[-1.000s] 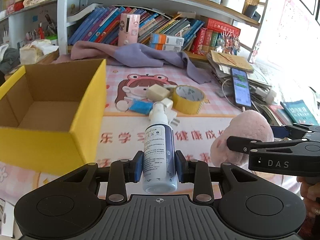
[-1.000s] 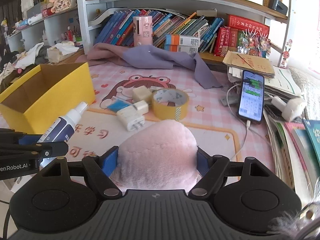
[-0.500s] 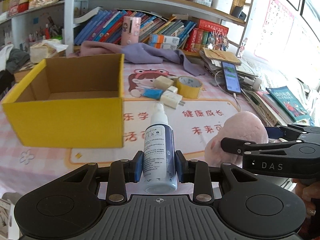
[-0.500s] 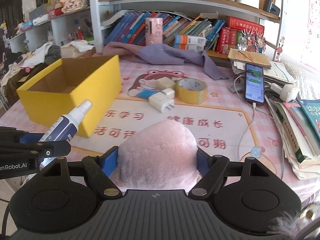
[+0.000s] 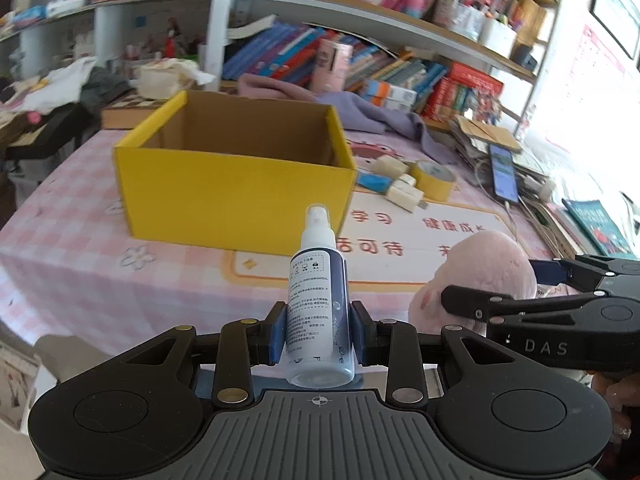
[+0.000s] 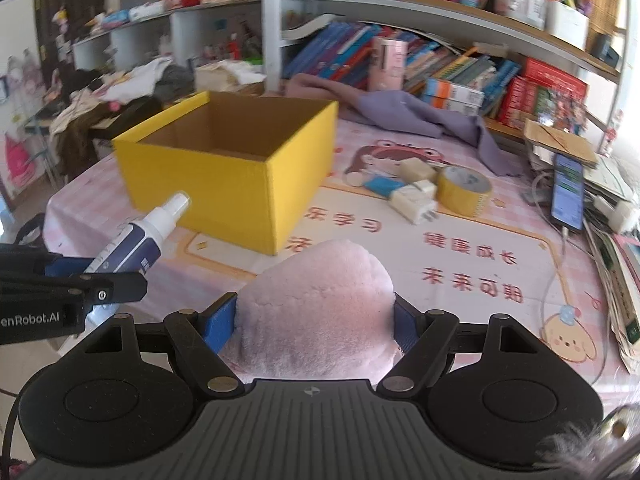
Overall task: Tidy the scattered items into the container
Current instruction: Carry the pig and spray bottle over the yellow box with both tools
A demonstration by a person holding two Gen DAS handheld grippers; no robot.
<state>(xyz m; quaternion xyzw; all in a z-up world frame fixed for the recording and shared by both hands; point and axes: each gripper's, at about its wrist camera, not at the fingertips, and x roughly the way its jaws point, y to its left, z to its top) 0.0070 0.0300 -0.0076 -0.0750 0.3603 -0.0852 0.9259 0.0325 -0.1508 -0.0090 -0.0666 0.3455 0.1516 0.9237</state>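
My left gripper (image 5: 318, 336) is shut on a white and navy spray bottle (image 5: 318, 300), nozzle pointing away from me; the same spray bottle (image 6: 140, 240) shows at the left in the right wrist view. My right gripper (image 6: 316, 322) is shut on a pink plush toy (image 6: 316, 304), and that plush toy (image 5: 486, 272) appears at the right of the left wrist view. An open yellow cardboard box (image 5: 236, 188) stands on the table beyond both grippers, empty as far as I see. A yellow tape roll (image 6: 464, 190), white chargers (image 6: 416, 204) and a blue item (image 6: 382, 184) lie right of the yellow box (image 6: 240, 180).
A pink checked tablecloth with a cartoon mat (image 6: 460, 248) covers the table. A phone on a cable (image 6: 566, 192) and stacked books (image 6: 616, 264) line the right edge. A purple cloth (image 6: 400, 112) lies at the back under crowded bookshelves (image 6: 440, 60).
Both grippers have drawn back from the table with their loads. The yellow box and the scattered items now look smaller and farther off. Neither grip has changed.
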